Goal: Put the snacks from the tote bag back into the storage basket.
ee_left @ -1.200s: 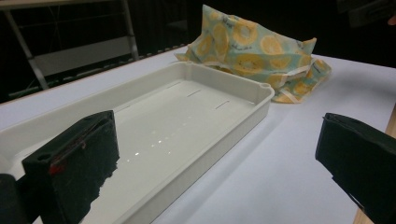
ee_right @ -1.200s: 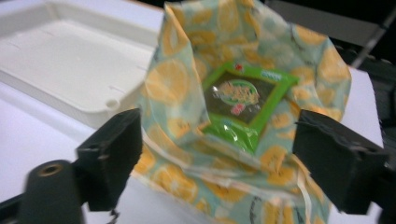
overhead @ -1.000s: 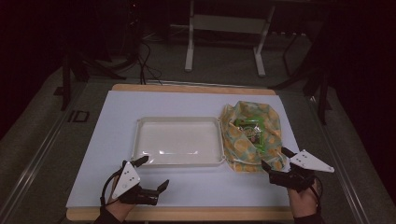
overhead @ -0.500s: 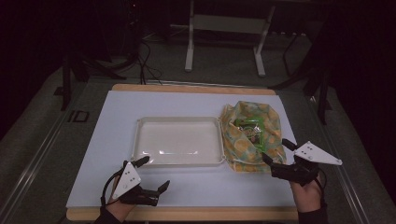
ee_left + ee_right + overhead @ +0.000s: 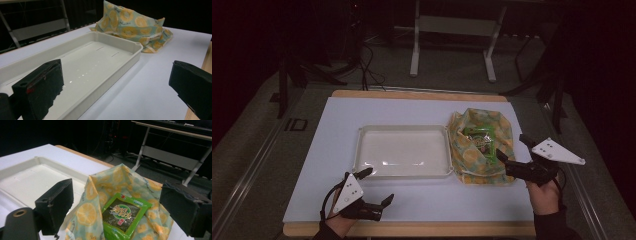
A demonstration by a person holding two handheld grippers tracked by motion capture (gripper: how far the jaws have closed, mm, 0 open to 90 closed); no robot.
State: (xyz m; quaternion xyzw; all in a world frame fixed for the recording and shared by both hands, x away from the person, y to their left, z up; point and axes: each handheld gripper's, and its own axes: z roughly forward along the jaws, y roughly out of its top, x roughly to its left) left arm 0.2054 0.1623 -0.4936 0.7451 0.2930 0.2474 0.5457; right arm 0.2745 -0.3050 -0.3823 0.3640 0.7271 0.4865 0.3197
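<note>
The right claw (image 5: 511, 151) is held wide open, gripping nothing, aimed at the green packet (image 5: 125, 215) lying just ahead in the opened orange-print wrap (image 5: 479, 145), likely for a pickup. The left claw (image 5: 376, 186), also open and empty, is parked beside the white tray (image 5: 362, 150) on the counter (image 5: 327, 130).

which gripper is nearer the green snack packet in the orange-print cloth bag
Right. The right gripper is open at the bag's near right edge, close beside the green snack packet. The left gripper is open at the table's near edge, beyond the white plastic tray.
</note>
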